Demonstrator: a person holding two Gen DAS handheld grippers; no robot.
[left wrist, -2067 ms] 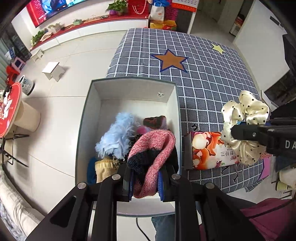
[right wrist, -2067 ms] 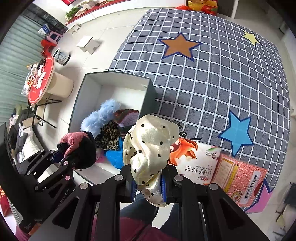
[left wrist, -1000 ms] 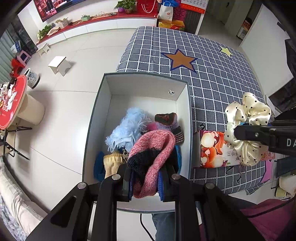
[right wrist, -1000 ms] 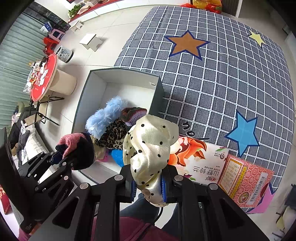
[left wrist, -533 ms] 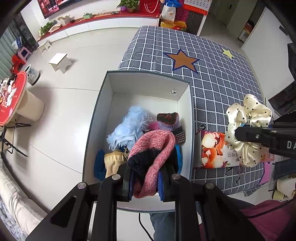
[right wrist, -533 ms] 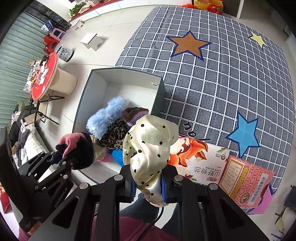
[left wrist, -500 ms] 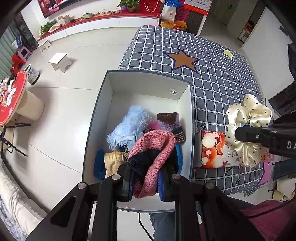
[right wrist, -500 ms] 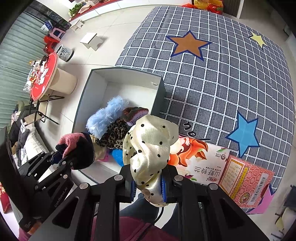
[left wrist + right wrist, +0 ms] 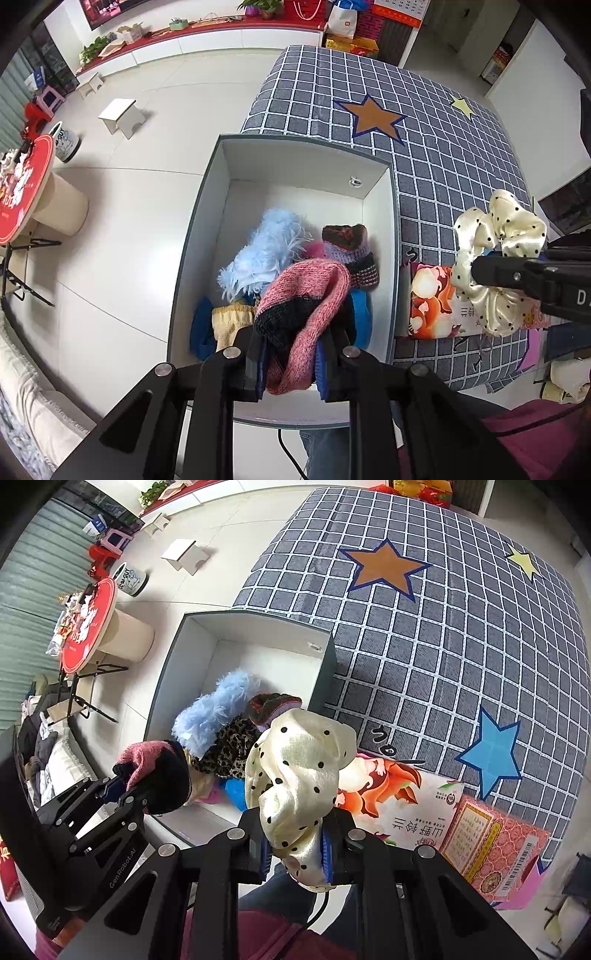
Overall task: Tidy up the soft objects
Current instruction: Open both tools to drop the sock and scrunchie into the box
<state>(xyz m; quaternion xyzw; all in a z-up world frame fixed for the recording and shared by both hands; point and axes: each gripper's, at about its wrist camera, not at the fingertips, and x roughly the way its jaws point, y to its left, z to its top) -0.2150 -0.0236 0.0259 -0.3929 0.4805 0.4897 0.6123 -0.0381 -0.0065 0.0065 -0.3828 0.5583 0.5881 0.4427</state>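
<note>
On the checked cloth (image 9: 443, 155), at 12 o'clock, the left gripper (image 9: 291, 363) squeezes a sock (image 9: 306, 291), and the right gripper (image 9: 295, 845) a scrunchie (image 9: 299, 771), above a white floor (image 9: 147, 206).

We see our left gripper (image 9: 291, 363) clamped on a pink and black knit hat (image 9: 303, 295) above the open grey box (image 9: 192, 236); our right gripper (image 9: 476, 267) pinches a cream polka-dot scrunchie (image 9: 495, 236) over the checked cloth (image 9: 443, 147).

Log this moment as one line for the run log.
left tool: shut on pink knit sock, above box | right tool: shut on cream dotted scrunchie, beside box
</note>
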